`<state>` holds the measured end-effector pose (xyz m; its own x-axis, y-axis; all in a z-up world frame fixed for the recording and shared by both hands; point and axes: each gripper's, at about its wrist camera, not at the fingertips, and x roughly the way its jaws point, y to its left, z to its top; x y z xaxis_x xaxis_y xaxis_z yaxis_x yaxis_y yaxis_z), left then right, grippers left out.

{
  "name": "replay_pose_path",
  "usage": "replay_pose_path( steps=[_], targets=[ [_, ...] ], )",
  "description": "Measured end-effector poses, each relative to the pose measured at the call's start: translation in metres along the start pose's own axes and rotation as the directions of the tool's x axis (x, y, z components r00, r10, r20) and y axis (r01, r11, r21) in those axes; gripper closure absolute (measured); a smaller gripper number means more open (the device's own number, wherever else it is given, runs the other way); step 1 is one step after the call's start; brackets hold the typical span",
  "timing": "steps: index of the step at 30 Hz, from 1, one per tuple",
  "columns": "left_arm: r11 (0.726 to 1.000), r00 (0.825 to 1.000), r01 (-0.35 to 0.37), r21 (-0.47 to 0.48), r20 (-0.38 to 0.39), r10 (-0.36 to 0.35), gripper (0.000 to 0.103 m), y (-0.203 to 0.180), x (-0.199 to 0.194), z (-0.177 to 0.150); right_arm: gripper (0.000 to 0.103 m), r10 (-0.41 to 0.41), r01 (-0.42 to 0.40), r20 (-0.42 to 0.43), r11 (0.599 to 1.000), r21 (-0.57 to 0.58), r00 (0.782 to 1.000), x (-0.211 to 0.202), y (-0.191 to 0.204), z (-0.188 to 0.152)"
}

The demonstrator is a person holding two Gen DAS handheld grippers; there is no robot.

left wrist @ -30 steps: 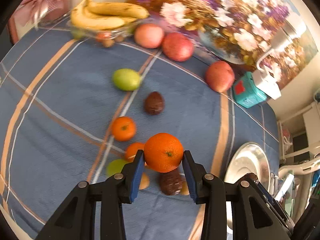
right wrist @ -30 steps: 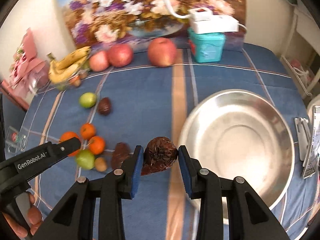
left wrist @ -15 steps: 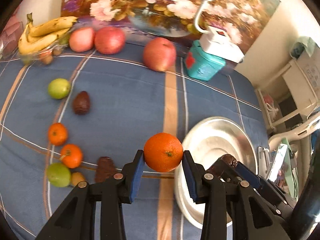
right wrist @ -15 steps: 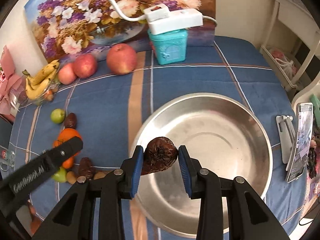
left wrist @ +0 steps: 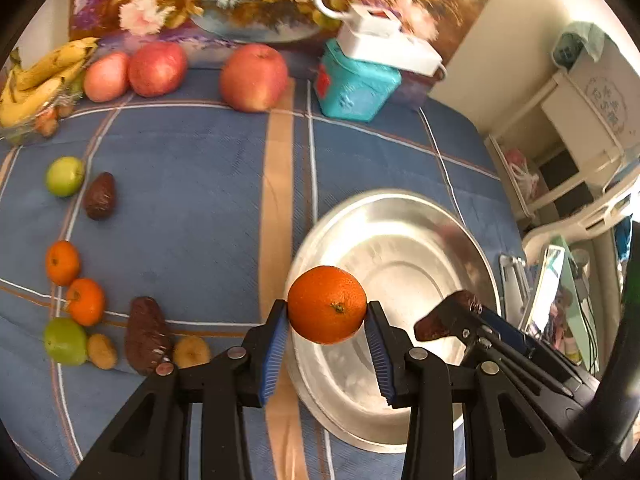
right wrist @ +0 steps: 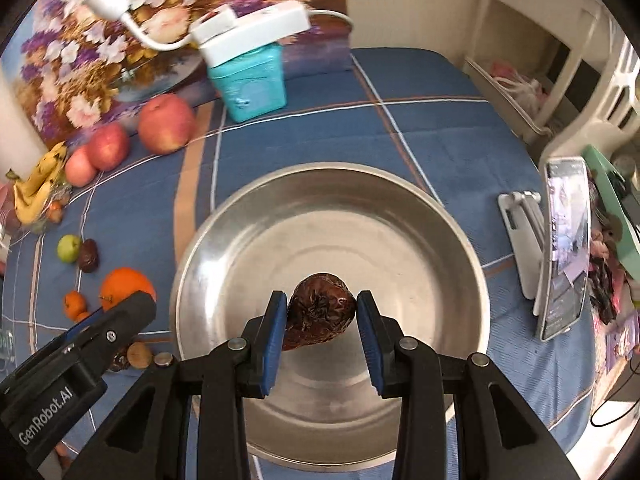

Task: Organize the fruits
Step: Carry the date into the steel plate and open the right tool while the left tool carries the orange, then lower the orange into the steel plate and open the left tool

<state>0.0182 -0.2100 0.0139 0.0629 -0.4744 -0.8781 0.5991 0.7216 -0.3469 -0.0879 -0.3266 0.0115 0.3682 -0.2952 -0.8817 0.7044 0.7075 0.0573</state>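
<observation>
- You are working over a blue cloth (left wrist: 192, 184) with orange and white stripes, spread flat over the whole top.
- Far left at the back, you have a bunch of bananas (left wrist: 36, 80) in a clear dish, and next to it three red apples (left wrist: 254, 76) in a row.
- Behind the apples stands a big flower picture (right wrist: 120, 52), leaning up at the back.
- Down the left side lie small fruits on the cloth: a green one (left wrist: 65, 176), a dark brown one (left wrist: 100, 196) beside it, two little oranges (left wrist: 85, 301), another green one and more brown ones.
- In the middle at the back sits a teal box (left wrist: 356, 88) with a white lamp base (left wrist: 388, 46) on top.
- Your left gripper (left wrist: 327, 334) pinches a round orange (left wrist: 327, 304), bright and smooth, with a small dark stem spot. It hangs over the left rim of the shiny metal bowl (right wrist: 420, 224).
- Your right gripper (right wrist: 321, 330) pinches a dark brown wrinkled fruit (right wrist: 320, 316), shiny and bumpy. It hangs over the inside of the bowl, near the front.
- To the right of the bowl, a phone (right wrist: 564, 248) leans on a silver stand.
- Far right you see pale shelves (left wrist: 580, 132) and a white chair.
</observation>
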Motion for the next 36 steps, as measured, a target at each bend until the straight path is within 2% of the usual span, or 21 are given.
replay_pose_path(
  steps=[14,24,31,34,36],
  targets=[
    [1.000,0.999,-0.006,0.024,-0.043,0.007,0.060,-0.010,0.012,-0.005,0.065,-0.027,0.027,-0.001,0.999,0.038,1.000,-0.002,-0.013,0.003],
    [1.000,0.999,-0.001,0.017,-0.035,0.002,0.054,-0.008,0.006,-0.004,0.064,-0.029,0.029,0.002,0.998,0.059,1.000,-0.004,-0.015,0.003],
    [0.998,0.998,-0.061,-0.010,-0.025,0.061,0.042,0.008,0.001,-0.002,0.064,-0.022,0.022,0.001,0.998,0.050,1.000,-0.004,-0.013,0.002],
    [0.995,0.995,-0.099,-0.031,-0.017,0.099,0.032,0.019,-0.003,-0.002,0.064,-0.020,0.020,-0.003,0.999,0.045,1.000,-0.003,-0.012,0.002],
    [0.988,0.988,-0.152,-0.033,-0.006,0.152,0.025,0.023,-0.006,0.000,0.064,-0.019,0.020,-0.007,0.999,0.041,1.000,-0.001,-0.010,0.001]
  ],
)
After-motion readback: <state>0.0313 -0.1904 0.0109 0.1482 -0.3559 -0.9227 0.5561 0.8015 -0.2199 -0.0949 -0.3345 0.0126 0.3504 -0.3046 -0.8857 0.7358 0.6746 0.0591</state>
